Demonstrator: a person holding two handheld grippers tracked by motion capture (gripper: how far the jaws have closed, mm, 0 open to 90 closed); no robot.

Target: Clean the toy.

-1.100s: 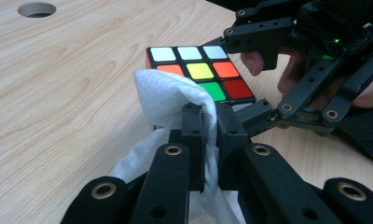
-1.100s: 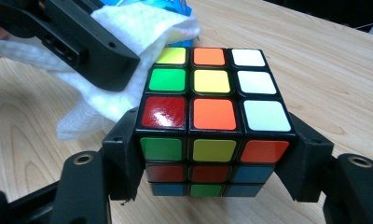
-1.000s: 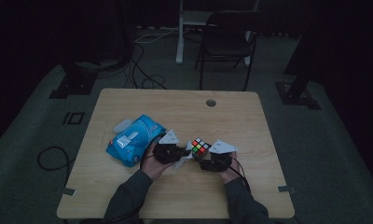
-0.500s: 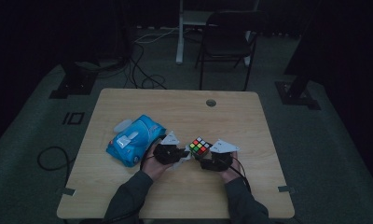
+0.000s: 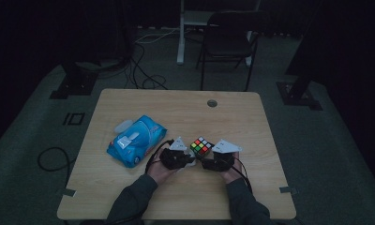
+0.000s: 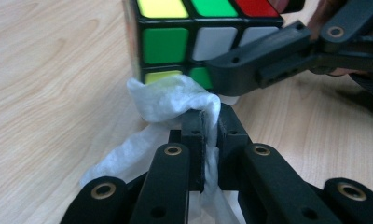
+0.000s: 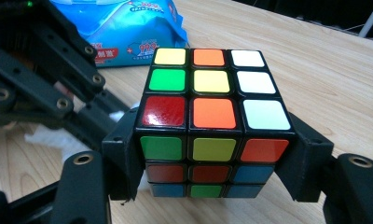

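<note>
The puzzle cube is seen clamped between the two black jaws of the right gripper, one jaw pressed flat against each side face, with the cube seated squarely in the gap and its top face tilted toward the camera. Hard, glossy tiles in red, orange, yellow, green, white and blue are set in a black plastic frame. Just left of the cube, the left gripper is found with its jaws pressed together on a crumpled white wipe, a soft, fibrous wad that bulges above the jaw tips and trails down between the linkage bars. The wad is held against the lower edge of the cube's side face, next to one jaw of the right gripper. In the high view both grippers are seen side by side near the front edge of the table, with the cube between them and a hand behind each. The surface is a pale wood-grain laminate, smooth and matt, with a round cable hole at the far edge. Beyond the left gripper a blue soft plastic wipes pack lies flat. Farther off, a dim room with grey carpet, loose cables and a dark chair is recorded.
</note>
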